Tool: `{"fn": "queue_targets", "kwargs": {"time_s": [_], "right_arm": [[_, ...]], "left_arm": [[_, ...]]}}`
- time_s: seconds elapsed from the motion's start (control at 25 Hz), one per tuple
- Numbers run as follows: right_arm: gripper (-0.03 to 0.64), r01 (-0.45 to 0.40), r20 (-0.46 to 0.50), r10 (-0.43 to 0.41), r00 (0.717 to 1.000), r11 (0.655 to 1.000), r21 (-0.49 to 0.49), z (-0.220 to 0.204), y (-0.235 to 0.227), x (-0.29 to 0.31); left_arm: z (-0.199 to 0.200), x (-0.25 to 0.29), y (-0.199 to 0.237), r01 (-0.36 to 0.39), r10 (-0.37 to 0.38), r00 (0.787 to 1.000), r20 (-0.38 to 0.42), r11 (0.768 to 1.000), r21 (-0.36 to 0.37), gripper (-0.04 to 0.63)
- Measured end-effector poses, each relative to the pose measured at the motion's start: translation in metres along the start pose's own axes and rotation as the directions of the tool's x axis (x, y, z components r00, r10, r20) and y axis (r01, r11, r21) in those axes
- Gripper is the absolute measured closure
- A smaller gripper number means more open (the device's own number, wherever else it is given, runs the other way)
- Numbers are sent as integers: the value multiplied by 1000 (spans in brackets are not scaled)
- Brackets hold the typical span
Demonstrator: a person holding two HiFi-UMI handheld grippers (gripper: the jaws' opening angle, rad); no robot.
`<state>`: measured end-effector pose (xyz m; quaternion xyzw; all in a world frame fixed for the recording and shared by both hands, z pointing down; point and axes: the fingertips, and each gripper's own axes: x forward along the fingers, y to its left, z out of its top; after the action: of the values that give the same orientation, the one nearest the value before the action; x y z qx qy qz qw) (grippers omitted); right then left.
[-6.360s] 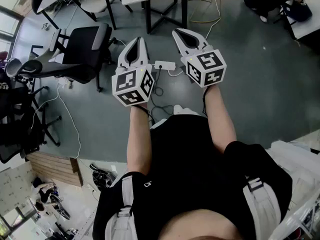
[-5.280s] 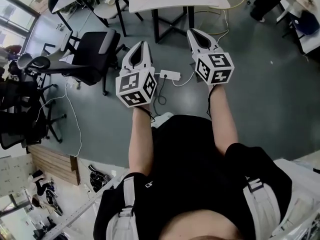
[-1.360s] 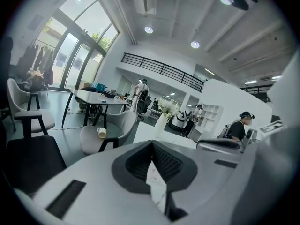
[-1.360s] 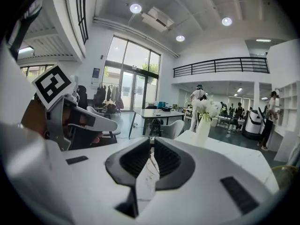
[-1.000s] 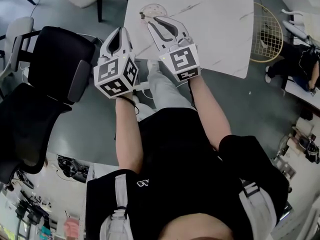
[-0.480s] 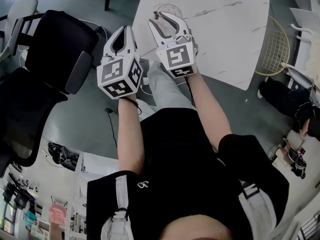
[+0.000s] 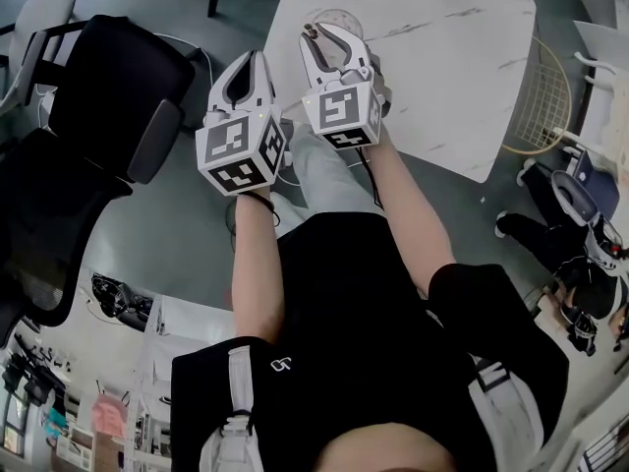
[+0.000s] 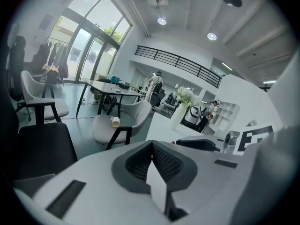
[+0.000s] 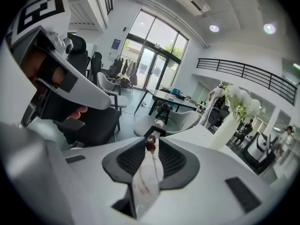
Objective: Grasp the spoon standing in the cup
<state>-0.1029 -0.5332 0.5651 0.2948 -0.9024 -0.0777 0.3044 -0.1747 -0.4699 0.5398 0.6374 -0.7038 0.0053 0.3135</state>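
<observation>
In the head view, both of your grippers reach out ahead of you toward the near left corner of the white marble counter (image 7: 432, 57). Your right gripper (image 7: 319, 33) is over a clear glass cup (image 7: 341, 14) that stands near that corner. Its fingers are drawn together at the dark tip of the spoon (image 7: 309, 30) rising from the cup. Your left gripper (image 7: 253, 59) shows just beside it, at the counter's left edge, touching nothing. A black office chair (image 7: 108, 77) stands on the floor to your left.

In the left gripper view, your fingers are clenched: the ribbed pads meet at their tips and there is nothing between them, only the pale counter showing through the gap below. A dark finger and the marker cube of your right gripper sit close on the right. Farther off, a light armchair (image 8: 123, 125) has a white mug (image 8: 115, 121) on its seat, and a tall white vase (image 8: 178, 117) of white flowers stands on the counter.

In the right gripper view, your fingers are grasping the spoon. Its slim pale handle runs up the narrow gap between the pads and ends in a dark reddish-brown knob just below the fingertips. Something clear lies lower in the gap; I cannot tell whether it is the cup. Your left gripper fills the upper left.
</observation>
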Motion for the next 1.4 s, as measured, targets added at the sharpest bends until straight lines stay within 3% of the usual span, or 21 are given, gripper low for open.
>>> {"fn": "queue_targets", "kwargs": {"time_s": [0.36, 0.64, 0.76, 0.92, 1.12, 1.4], "right_arm": [[563, 27, 15, -28, 1000, 999, 24, 6, -4, -7], [565, 94, 109, -112, 988, 983, 157, 31, -30, -39], [565, 120, 152, -168, 974, 951, 284, 45, -43, -61], [565, 158, 216, -251, 943, 914, 373, 69, -60, -99], [565, 135, 297, -323, 899, 847, 515, 96, -85, -148], [565, 145, 336, -432, 837, 767, 625, 100, -101, -216]], "left_arm": [[10, -5, -6, 31, -31, 999, 7, 999, 33, 581], [24, -15, -24, 97, -100, 994, 35, 992, 74, 581], [31, -23, -34, 129, -135, 989, 52, 987, 98, 581], [48, -37, -51, 162, -173, 981, 86, 979, 128, 581], [89, -45, -77, 208, -232, 965, 119, 961, 184, 581], [131, -78, -110, 263, -310, 932, 189, 935, 238, 581]]}}
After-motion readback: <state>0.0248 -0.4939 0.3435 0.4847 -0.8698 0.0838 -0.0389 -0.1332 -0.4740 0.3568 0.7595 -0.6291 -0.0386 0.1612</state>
